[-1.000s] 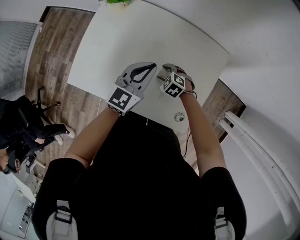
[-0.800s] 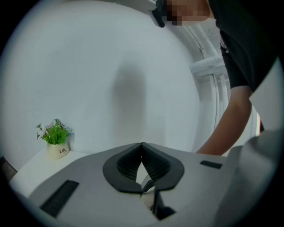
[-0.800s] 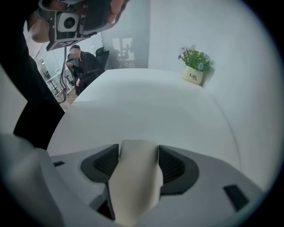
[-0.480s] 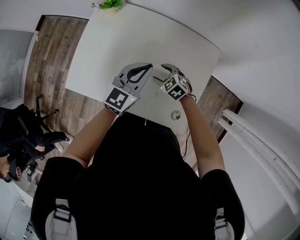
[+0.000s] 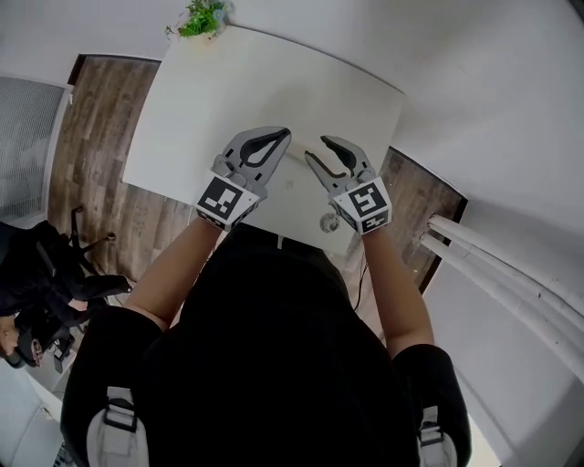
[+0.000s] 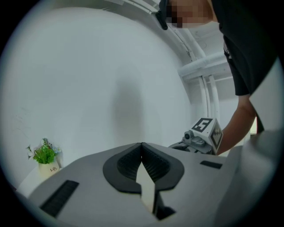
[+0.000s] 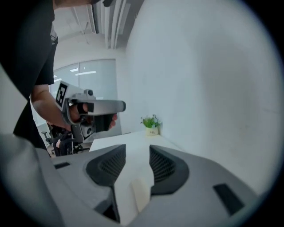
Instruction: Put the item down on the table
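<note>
My left gripper (image 5: 286,133) hovers over the near part of the white table (image 5: 228,82), its tips (image 6: 142,144) pressed together with nothing between them. Beside it, my right gripper (image 5: 316,148) has its jaws apart and closing, and only bare tabletop shows in the gap (image 7: 137,147). A thin pale strip (image 5: 294,158) lies on the table between the two grippers, too small to tell what it is. Each gripper view shows the other gripper: the right one (image 6: 202,133) and the left one (image 7: 88,111).
A small potted plant (image 5: 201,16) stands at the table's far corner (image 7: 151,122). A round cable grommet (image 5: 328,222) sits near the front edge. White pipes (image 5: 493,264) run along the wall at right. A chair (image 5: 36,292) stands on the wood floor at left.
The right gripper has drawn away from the left gripper's tips toward the near right. Its jaws now show apart. The left gripper stays shut in about the same place.
</note>
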The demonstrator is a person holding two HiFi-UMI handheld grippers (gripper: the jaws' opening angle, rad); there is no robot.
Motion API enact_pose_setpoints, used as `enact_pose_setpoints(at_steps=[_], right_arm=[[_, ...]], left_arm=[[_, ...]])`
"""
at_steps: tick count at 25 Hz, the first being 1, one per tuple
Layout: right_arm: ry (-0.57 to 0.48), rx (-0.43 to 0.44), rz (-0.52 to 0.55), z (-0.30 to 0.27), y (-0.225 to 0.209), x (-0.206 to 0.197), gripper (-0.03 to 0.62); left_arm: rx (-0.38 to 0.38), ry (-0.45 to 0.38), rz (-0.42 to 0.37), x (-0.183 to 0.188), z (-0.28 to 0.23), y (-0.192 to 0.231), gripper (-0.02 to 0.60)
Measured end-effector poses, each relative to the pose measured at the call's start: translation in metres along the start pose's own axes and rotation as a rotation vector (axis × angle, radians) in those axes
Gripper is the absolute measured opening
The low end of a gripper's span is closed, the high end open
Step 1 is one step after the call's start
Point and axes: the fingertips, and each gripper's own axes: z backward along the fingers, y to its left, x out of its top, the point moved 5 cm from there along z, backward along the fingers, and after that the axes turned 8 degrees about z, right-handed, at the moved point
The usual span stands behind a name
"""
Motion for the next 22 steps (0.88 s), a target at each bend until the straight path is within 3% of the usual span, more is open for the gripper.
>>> enact_pose_setpoints(at_steps=[4,11,16,19,22], right_arm=[[-0.115,-0.068,-0.024,0.042,0.000,0.036,0.112],[-0.307,-0.086,0.008,0.108,0.020,0.089,0.007],[-0.348,-0.100,0.026,0.146,0.028,0.095,0.002],[-0.410,-0.099,0.032,0.153,0.030,0.105,0.002],[-0.397,-0.113,0.031,0.155,0.029,0.108,0.002]], left_arm=[[-0.026,-0.029,-0.041,0.020,0.000,-0.024,-0.006],[-0.036,-0.058,-0.062,0.046,0.012,-0.079,-0.006],[-0.048,-0.091,-0.076,0.064,0.020,-0.116,-0.006],[-0.048,-0.099,-0.081,0.070,0.023,-0.121,-0.006],[-0.045,-0.103,-0.081,0.071,0.026,-0.122,-0.006]])
